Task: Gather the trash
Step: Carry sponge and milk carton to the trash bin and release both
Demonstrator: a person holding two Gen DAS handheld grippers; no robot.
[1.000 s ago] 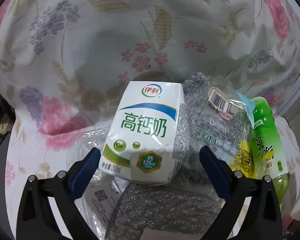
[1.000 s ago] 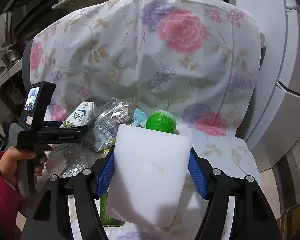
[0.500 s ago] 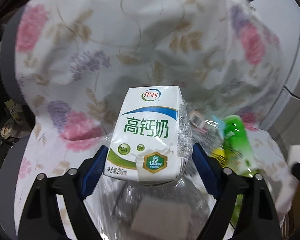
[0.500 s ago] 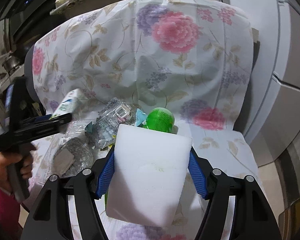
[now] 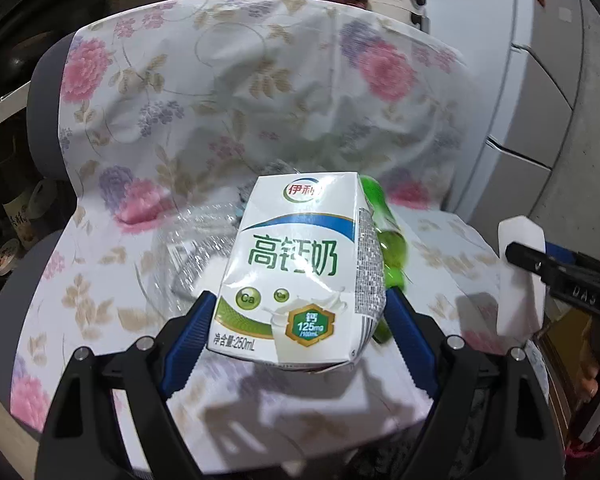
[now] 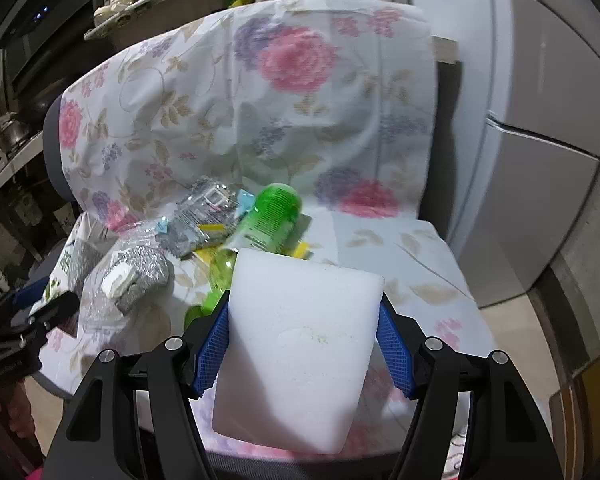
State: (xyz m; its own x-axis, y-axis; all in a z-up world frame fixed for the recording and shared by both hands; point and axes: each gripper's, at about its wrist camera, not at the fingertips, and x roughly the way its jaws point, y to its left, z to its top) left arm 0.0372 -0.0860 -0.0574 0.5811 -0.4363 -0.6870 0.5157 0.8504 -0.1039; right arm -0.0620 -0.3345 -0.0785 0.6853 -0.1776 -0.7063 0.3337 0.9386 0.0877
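Left gripper (image 5: 296, 320) clamps a milk carton (image 5: 300, 268) – half-hiding the blurred green bottle (image 5: 392, 248) behind it; right gripper (image 6: 302, 344) grasps a white foam block (image 6: 300, 352).

- Chair (image 6: 440, 264) draped in a flowered cloth (image 6: 300, 120), seat and back covered
- On the seat: green plastic bottle (image 6: 272, 220) lying down, crumpled clear wrappers (image 6: 208, 216), silvery packet (image 6: 140, 276) in clear film

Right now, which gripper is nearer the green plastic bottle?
Right. The right gripper, holding the white foam block, sits just in front of the green plastic bottle; the left gripper is off to its left.
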